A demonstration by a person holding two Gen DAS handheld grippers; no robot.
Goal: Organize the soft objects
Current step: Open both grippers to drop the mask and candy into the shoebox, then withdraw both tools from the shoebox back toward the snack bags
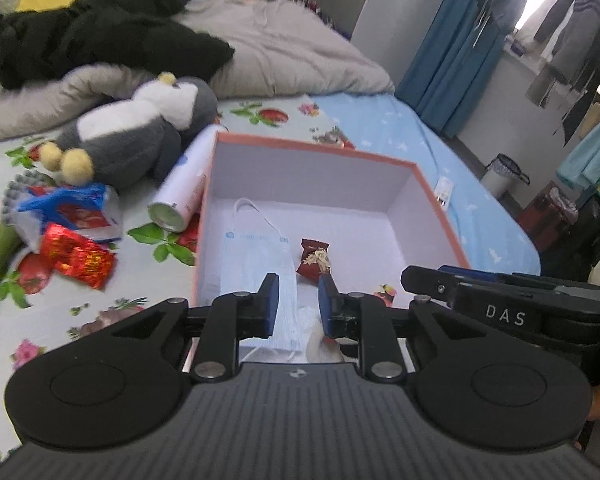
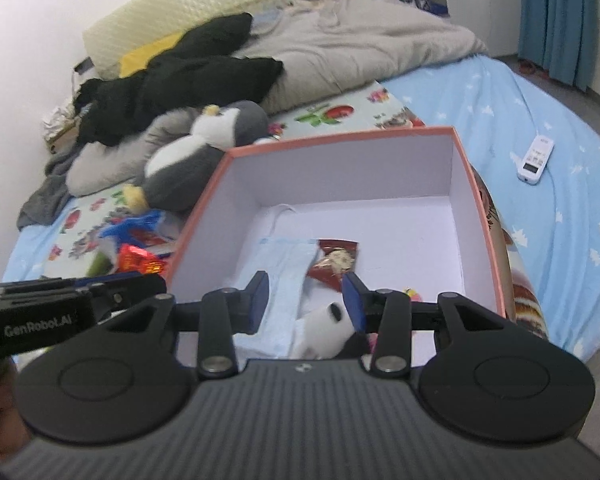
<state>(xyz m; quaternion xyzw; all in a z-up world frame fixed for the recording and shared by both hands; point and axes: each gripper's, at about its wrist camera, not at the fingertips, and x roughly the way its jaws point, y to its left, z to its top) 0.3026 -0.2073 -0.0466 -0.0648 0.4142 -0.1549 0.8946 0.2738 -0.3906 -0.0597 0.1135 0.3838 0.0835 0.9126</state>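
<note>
Both grippers are hovering over a square cardboard box (image 1: pixel 436 184) with an orange rim. The left gripper (image 1: pixel 298 304) and right gripper (image 2: pixel 306 300) are standing open, gripping nothing. Inside are lying a pleated face mask (image 1: pixel 260 256), a crinkly snack packet (image 1: pixel 314 260) and a fuzzy panda toy (image 2: pixel 324 332).

Orange-rimmed box (image 1: pixel 316 152) with white interior; pale blue face mask (image 1: pixel 256 256); dark red snack packet (image 1: pixel 314 260); grey-and-white plush penguin (image 1: pixel 140 136) with yellow feet; light blue bedsheet (image 2: pixel 540 240) with white star print.

Bed (image 2: pixel 540 240) with box (image 1: pixel 316 148), penguin plush (image 1: pixel 140 136), spray can (image 1: pixel 184 184), grey duvet (image 1: pixel 300 52), remote (image 2: pixel 535 158).
</note>
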